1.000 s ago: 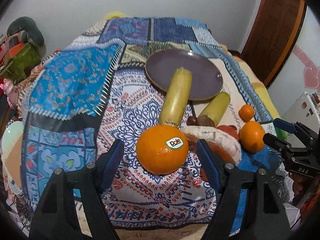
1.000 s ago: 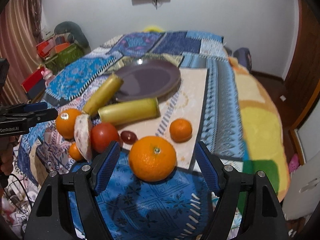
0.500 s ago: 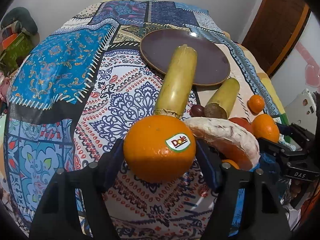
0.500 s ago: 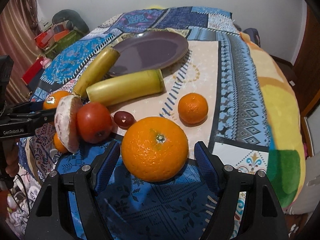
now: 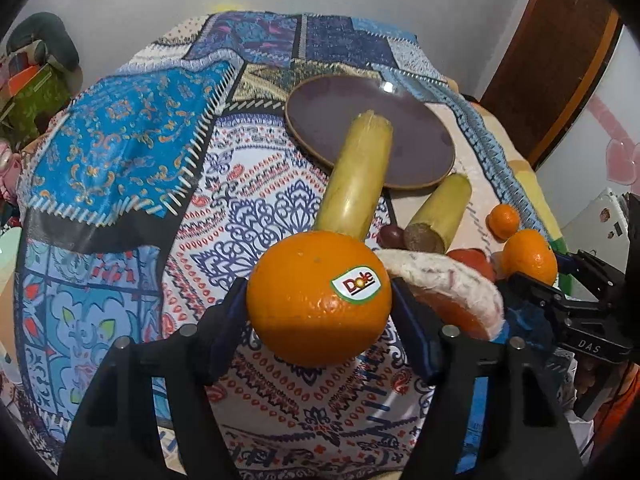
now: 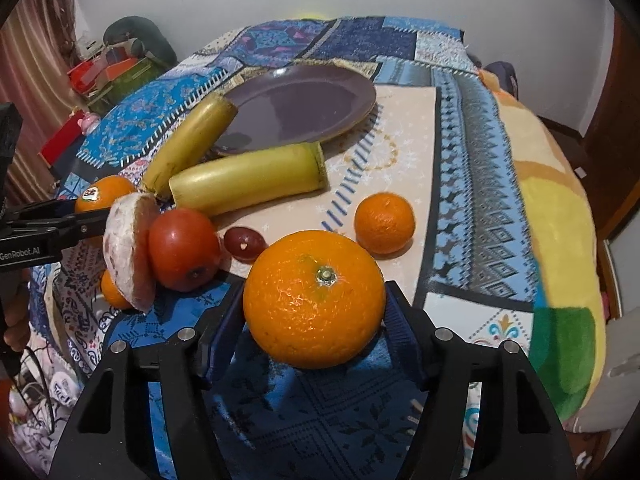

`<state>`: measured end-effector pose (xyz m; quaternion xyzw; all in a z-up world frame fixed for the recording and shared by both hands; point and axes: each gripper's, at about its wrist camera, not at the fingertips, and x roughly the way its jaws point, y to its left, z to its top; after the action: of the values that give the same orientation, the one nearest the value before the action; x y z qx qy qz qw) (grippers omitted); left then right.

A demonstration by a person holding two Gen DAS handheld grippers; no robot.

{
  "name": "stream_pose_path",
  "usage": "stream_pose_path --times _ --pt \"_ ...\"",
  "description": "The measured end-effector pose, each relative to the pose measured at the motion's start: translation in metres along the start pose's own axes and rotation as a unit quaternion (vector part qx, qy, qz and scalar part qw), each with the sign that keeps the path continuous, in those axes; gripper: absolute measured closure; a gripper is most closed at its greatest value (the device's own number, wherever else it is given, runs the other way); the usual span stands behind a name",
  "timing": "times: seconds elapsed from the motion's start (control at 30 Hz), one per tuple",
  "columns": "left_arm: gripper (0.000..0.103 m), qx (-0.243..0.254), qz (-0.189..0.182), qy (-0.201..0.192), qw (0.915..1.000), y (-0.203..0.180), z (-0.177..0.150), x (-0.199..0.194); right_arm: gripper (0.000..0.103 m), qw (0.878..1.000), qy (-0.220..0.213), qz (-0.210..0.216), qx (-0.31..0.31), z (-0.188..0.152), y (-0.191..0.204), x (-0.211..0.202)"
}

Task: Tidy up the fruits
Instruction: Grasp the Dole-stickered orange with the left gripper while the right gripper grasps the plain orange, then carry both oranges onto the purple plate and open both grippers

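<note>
Orange and dimpled, the stickered orange (image 5: 318,298) sits clamped between the blue ribbed pads of the left gripper (image 5: 318,312), whose black fingers press its sides; a Dole label faces the camera. The gripper reaches forward and low over the patterned quilt (image 5: 120,168), level with the fruit pile.

The right gripper (image 6: 314,312) is likewise closed on a fruit, the stemmed orange (image 6: 314,298), round, pebbled and glossy, its green stem button turned upward. Its pads touch both flanks of the fruit, above the dark blue patch of the quilt.

Just beyond the stickered orange lies a halved grapefruit (image 6: 130,252), its white pith rim fuzzy and thick, leaning against a smooth red tomato (image 6: 184,248). A small dark red grape (image 6: 245,243) rests beside the tomato. A small mandarin (image 6: 384,222) sits apart on the cream panel of cloth.

Two yellow-green cylindrical stalks lie further out: the long stalk (image 5: 356,178) rests its cut end on the rim of the purple plate (image 6: 352,96), while the short stalk (image 6: 248,184) lies just beside that rim. The plate is round, shallow and glazed, with a brown edge.
</note>
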<state>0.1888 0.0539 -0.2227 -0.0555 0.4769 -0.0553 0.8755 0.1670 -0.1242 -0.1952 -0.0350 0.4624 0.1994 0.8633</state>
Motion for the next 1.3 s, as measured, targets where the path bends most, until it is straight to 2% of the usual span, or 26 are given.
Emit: stream_pose_path --times 0.33,0.73,1.0,1.3 --pt "0.034 0.006 0.015 -0.067 0.9976 -0.008 0.026 -0.045 0.040 0.997 -0.071 -0.002 -0.006 0.032 0.004 -0.036" --pt "0.034 0.010 0.016 -0.132 0.9911 -0.011 0.072 -0.072 0.040 0.989 -0.148 -0.015 -0.019 0.086 0.005 -0.057" --pt "0.034 0.013 0.014 -0.151 0.9883 -0.014 0.104 -0.067 0.040 0.985 -0.171 -0.024 -0.021 0.116 0.001 -0.046" --pt "0.034 0.010 0.015 -0.147 0.9890 -0.009 0.134 -0.037 0.040 0.986 -0.163 -0.034 -0.023 0.141 -0.007 -0.012"
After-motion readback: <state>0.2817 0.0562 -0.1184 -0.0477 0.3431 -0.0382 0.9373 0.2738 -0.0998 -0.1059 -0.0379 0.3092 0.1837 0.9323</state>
